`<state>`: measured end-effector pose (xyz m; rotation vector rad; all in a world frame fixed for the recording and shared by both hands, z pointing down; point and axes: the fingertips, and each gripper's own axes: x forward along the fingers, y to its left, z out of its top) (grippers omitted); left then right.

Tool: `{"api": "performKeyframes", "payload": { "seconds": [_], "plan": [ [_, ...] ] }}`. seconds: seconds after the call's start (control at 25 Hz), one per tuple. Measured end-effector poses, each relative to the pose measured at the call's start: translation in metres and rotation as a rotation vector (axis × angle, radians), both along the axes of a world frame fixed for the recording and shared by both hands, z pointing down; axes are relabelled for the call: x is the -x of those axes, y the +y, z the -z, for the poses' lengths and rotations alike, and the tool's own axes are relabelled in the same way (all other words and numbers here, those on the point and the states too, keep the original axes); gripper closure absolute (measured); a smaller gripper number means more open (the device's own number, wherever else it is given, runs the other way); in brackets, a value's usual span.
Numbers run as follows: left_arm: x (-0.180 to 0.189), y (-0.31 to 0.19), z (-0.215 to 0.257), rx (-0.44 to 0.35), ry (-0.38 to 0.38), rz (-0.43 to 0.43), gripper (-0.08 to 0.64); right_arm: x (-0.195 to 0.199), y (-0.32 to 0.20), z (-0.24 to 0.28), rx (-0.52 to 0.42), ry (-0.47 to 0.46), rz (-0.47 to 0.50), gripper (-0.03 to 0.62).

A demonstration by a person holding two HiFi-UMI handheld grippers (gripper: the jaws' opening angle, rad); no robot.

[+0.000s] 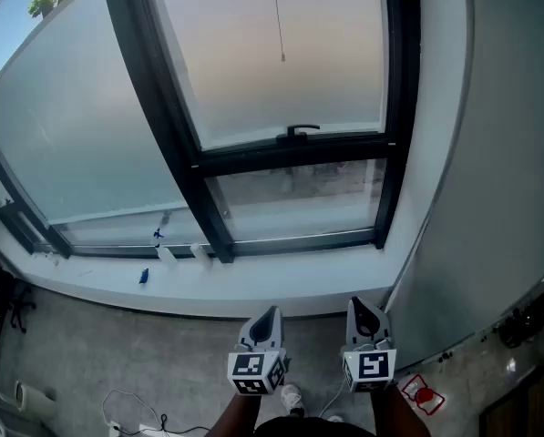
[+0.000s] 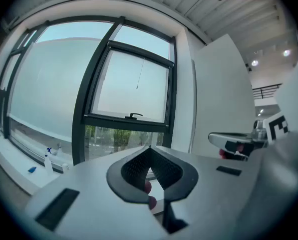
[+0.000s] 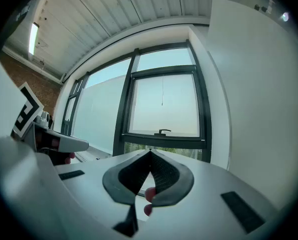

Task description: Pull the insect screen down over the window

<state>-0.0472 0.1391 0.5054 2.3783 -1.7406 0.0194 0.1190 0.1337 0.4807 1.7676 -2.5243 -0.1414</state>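
The window [image 1: 281, 62] has a dark frame and a frosted pane. A thin pull cord [image 1: 282, 57] hangs down in front of the pane, ending above the black window handle [image 1: 297, 132]. The insect screen itself is not in sight. My left gripper [image 1: 267, 315] and right gripper [image 1: 363, 308] are side by side low in the head view, well short of the sill, both shut with nothing between the jaws. The cord [image 2: 137, 87] and handle [image 2: 134, 116] lie far ahead of the left gripper [image 2: 149, 147]. The right gripper [image 3: 150, 152] faces the same cord [image 3: 162, 104].
A white sill [image 1: 253, 285] runs below the window, with spray bottles [image 1: 160, 242] and a small blue object [image 1: 144, 276] at its left. A white wall [image 1: 490, 153] stands close on the right. Cables [image 1: 135, 408] lie on the grey floor at the lower left.
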Motion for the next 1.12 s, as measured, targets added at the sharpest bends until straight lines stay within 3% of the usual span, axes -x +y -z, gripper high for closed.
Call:
{"api": "performKeyframes", "payload": {
  "seconds": [0.44, 1.12],
  "plan": [
    [-0.001, 0.006, 0.001, -0.023, -0.064, -0.011, 0.557, 0.010, 0.009, 0.009, -0.015, 0.016, 0.014, 0.589],
    [0.012, -0.014, -0.006, -0.026, -0.099, 0.008, 0.557, 0.014, -0.014, -0.003, -0.005, 0.007, 0.002, 0.589]
  ]
}}
